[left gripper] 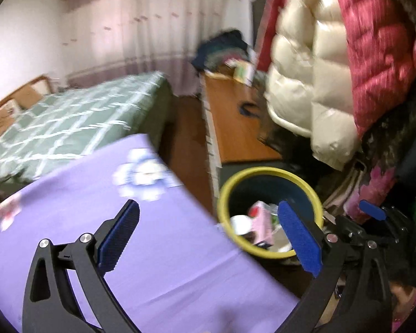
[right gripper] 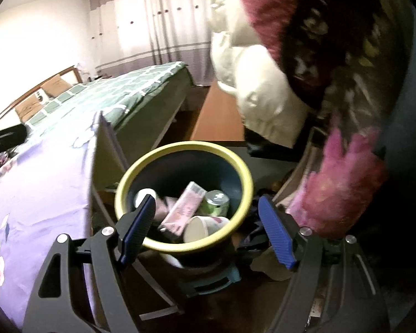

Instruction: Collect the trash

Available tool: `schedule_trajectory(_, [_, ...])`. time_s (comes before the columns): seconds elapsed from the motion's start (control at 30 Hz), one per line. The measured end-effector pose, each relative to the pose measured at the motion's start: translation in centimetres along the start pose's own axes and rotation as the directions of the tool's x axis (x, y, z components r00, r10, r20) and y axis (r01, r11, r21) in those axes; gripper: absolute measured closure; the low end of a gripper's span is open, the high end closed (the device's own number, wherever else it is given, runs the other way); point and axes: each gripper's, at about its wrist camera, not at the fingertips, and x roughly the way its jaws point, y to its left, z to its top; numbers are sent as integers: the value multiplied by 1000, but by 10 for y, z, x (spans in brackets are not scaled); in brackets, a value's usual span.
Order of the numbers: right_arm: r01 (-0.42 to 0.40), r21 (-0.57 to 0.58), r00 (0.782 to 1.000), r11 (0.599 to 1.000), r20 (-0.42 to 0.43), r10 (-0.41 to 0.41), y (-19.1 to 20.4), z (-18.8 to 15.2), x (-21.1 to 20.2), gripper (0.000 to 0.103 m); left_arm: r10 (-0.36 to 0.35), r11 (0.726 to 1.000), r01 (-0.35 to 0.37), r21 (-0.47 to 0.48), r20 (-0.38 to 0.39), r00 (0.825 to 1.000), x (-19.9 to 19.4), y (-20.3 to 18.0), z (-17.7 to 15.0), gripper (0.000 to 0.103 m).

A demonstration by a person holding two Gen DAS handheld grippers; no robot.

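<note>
A dark trash bin with a yellow rim (right gripper: 237,163) stands on the floor beside the purple cloth. Inside lie a pink carton (right gripper: 184,208), a green can (right gripper: 216,201) and a white paper cup (right gripper: 198,229). My right gripper (right gripper: 208,227) is open and empty, its blue pads spread just above the bin's near rim. My left gripper (left gripper: 208,238) is open and empty, over the purple cloth (left gripper: 124,222), with the bin (left gripper: 305,183) behind its right finger. The right gripper (left gripper: 374,216) shows at the far right of the left wrist view.
A bed with a green checked cover (left gripper: 83,122) lies to the left. An orange-brown desk (left gripper: 235,122) with clutter stands behind the bin. Puffy white and red jackets (left gripper: 332,69) hang above right. The purple floral cloth (right gripper: 41,194) covers a surface left of the bin.
</note>
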Motion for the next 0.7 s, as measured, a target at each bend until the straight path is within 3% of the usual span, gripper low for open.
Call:
schedule_trajectory(0.17, [-47,-56,998,997,39,50,29,2,-21,28,163,981,-154,-115,73,984,-70,57,-38,5])
schedule_trajectory(0.33, [-101,-112,991,989,79,110,57,6,-45,23,329,922,-295,-251,109,938,-149,111,-85,5])
schedule_trajectory(0.4, [-121,-136,986,983,96,135,70,5,-56,22,394,890,-348,-294,114,912,-181,126,-105,5])
schedule_trajectory(0.53, [-151,-169,979,974,111,171,86,1,-72,19,464,855,-403,-328,134,876,-231,139,-135,5])
schedule_trajectory(0.7, [-173,-206,973,963,115,200,101,-10,-92,18,483,838,-399,-372,166,860,-270,142,-165,5])
